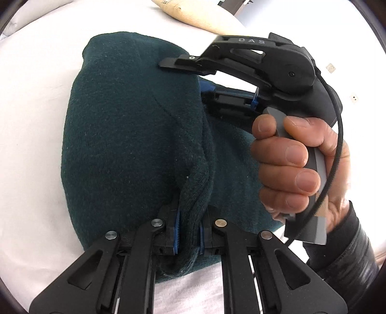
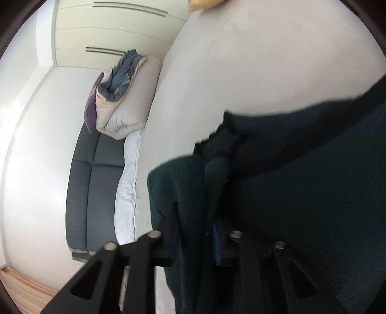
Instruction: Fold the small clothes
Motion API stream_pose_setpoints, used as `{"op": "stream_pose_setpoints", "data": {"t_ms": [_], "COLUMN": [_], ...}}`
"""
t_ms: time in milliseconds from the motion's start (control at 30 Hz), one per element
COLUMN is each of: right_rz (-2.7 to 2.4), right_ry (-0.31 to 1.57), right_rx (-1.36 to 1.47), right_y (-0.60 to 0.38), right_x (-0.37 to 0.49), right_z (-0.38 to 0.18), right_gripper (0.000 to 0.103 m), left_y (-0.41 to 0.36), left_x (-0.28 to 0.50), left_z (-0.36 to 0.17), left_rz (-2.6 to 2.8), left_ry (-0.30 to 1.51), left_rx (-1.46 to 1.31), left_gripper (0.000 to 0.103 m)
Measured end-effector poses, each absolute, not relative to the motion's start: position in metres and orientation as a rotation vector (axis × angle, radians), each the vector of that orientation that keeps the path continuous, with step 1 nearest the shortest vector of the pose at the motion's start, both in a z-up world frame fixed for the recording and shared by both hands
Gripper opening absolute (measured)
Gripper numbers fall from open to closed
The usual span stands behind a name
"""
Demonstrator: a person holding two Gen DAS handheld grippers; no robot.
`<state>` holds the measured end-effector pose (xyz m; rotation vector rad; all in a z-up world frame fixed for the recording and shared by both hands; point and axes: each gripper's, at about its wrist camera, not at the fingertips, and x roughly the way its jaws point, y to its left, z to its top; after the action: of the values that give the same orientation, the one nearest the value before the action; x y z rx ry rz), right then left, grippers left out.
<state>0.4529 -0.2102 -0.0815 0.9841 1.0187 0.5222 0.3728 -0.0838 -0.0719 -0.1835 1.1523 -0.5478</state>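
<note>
A dark green knitted garment [image 1: 125,135] lies partly folded on a white bed sheet [image 1: 31,120]. My left gripper [image 1: 189,231] is shut on a bunched edge of it at the near side, with the cloth pinched between the blue pads. My right gripper [image 1: 185,77], held by a hand [image 1: 289,157], reaches in from the right at the garment's far edge. In the right wrist view the green cloth [image 2: 301,193] drapes between and over the fingers of the right gripper [image 2: 195,224], which is shut on it. That view is blurred.
A beige pillow [image 1: 193,14] lies at the far side of the bed. The right wrist view shows a bundled duvet [image 2: 125,101], a dark grey padded headboard [image 2: 91,188], a pale wardrobe [image 2: 108,29] and wooden floor [image 2: 24,287].
</note>
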Motion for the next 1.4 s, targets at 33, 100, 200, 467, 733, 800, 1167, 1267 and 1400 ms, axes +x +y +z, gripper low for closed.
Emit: {"op": "stream_pose_setpoints", "data": {"t_ms": [33, 100, 200, 467, 733, 800, 1167, 1267, 1400], "right_rz": [0.524, 0.507, 0.48, 0.41, 0.327, 0.313, 0.295, 0.292, 0.293], "right_ry": [1.007, 0.974, 0.944, 0.916, 0.981, 0.993, 1.019, 1.036, 1.058], "right_rx": [0.984, 0.975, 0.964, 0.757, 0.68, 0.692, 0.649, 0.641, 0.638], "right_y": [-0.213, -0.221, -0.236, -0.281, -0.337, -0.347, -0.364, -0.368, -0.372], "right_x": [0.452, 0.447, 0.444, 0.419, 0.407, 0.405, 0.418, 0.421, 0.422], "right_z": [-0.08, -0.075, -0.068, -0.034, -0.039, -0.047, -0.049, -0.049, -0.056], "right_gripper": [0.018, 0.016, 0.015, 0.014, 0.014, 0.014, 0.014, 0.014, 0.014], "left_y": [-0.086, -0.093, -0.099, -0.135, -0.162, -0.172, -0.197, -0.198, -0.198], "left_x": [0.37, 0.372, 0.362, 0.345, 0.336, 0.346, 0.352, 0.35, 0.348], "left_z": [-0.068, -0.062, -0.049, -0.023, -0.013, -0.013, 0.008, 0.012, 0.01], "left_rz": [-0.552, -0.558, -0.587, -0.689, -0.733, -0.731, -0.716, -0.704, -0.682], "left_ry": [1.151, 1.149, 1.142, 1.167, 1.205, 1.215, 1.231, 1.236, 1.239], "left_rx": [-0.18, -0.176, -0.176, -0.194, -0.158, -0.159, -0.18, -0.179, -0.178], "left_gripper": [0.009, 0.009, 0.009, 0.01, 0.01, 0.01, 0.01, 0.01, 0.011]}}
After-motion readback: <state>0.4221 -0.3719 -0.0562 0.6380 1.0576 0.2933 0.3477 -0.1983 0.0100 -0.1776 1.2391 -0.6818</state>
